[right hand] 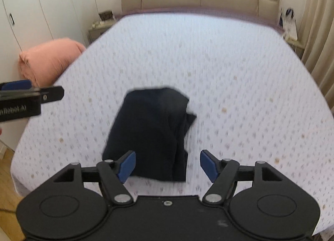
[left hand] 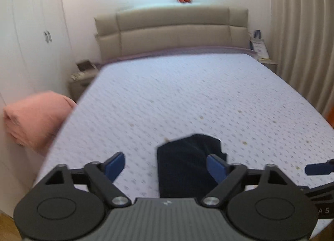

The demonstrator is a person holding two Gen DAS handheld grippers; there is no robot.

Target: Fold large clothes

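1. Left tool [left hand: 166, 167], bottom of the frame: black linkage arms, blue pads [left hand: 216, 168], silver pivot screws, ribbed grey body with a small white mark.
2. Right tool [right hand: 168, 165], bottom of the frame: black linkage arms, blue pads [right hand: 208, 165], smooth black body, one centre screw.

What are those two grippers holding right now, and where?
Nothing. The left gripper and right gripper both stand open above the bed, while the folded dark garment lies loose on it.

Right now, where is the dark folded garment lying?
The dark folded garment lies on the bed, near its foot edge, in front of both open grippers; the pink bundle sits off the bed's left side in the right wrist view.
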